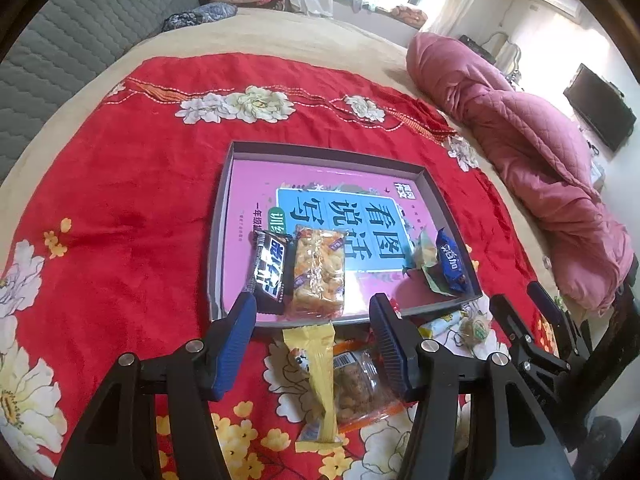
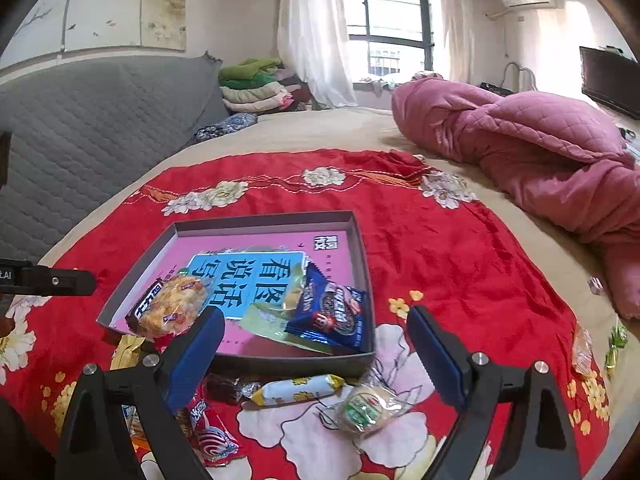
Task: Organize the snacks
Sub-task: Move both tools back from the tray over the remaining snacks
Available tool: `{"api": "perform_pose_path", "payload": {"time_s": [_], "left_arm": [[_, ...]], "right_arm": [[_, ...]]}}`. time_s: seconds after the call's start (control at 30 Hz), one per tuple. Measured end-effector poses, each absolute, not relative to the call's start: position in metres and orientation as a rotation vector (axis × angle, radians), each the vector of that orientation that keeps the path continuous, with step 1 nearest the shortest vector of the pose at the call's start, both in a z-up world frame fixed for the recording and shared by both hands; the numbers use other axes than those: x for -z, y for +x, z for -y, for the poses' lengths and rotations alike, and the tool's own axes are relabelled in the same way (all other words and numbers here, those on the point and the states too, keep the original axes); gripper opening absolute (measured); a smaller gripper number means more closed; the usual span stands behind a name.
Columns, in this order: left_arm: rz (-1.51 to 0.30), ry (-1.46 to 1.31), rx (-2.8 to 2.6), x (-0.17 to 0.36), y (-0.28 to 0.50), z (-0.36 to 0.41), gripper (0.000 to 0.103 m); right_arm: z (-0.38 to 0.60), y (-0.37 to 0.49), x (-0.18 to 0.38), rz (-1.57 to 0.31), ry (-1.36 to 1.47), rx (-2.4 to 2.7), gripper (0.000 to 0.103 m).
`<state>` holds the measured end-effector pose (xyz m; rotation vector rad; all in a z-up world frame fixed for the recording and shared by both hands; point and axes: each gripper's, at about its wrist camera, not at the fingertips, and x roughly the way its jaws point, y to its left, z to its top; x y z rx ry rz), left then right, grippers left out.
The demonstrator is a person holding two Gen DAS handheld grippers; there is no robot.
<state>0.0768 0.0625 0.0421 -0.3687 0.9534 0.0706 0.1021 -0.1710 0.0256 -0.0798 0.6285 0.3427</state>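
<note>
Hovering over the snacks, both sets of tongs spread apart and empty.
Left gripper (image 1: pixel 312 312) frames the yellow snack packet (image 1: pixel 318 376) at lower centre, lengthwise up-frame; right gripper (image 2: pixel 316 332) brackets the blue cookie pack (image 2: pixel 336 312) in the tray (image 2: pixel 288 360).

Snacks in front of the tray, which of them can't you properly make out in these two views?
- Clear packet of brown snacks, left wrist view: partly covered by the yellow wrapper and the left gripper.
- Red packet, right wrist view: upper part hidden behind the right gripper.
- Dark wrapped sweet, right wrist view: too shadowed to identify.
- Small sweets at the cloth's right edge: too small to tell.
</note>
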Motion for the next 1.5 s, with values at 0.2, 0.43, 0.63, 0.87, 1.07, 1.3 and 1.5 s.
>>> {"api": "perform_pose_path", "payload": {"time_s": [0.2, 0.43, 0.63, 0.87, 1.07, 1.3, 1.5], "left_arm": [[-0.947, -0.369, -0.069, -0.047, 0.07, -0.064, 0.061], [-0.951, -0.373, -0.08, -0.046, 0.062, -0.069, 0.061], [-0.962, -0.384, -0.078, -0.043, 0.055, -0.07, 0.061], [-0.963, -0.376, -0.071, -0.044, 0.047, -0.067, 0.061], [-0.972, -0.372, -0.058, -0.044, 0.04, -0.061, 0.061], [-1.003, -0.354, -0.031, -0.036, 0.034, -0.052, 0.061], [-1.037, -0.346, -0.022, -0.025, 0.029, -0.046, 0.061]], "right_arm": [[0.182, 0.098, -0.031, -0.63, -0.058, -0.316, 0.093], [0.194, 0.091, -0.037, -0.623, -0.04, -0.286, 0.093], [0.21, 0.086, -0.043, -0.617, -0.015, -0.238, 0.093], [0.216, 0.081, -0.047, -0.607, -0.009, -0.219, 0.093], [0.213, 0.073, -0.049, -0.611, -0.024, -0.235, 0.093], [0.211, 0.068, -0.046, -0.651, -0.031, -0.236, 0.093], [0.207, 0.07, -0.037, -0.706, -0.058, -0.226, 0.093]]}}
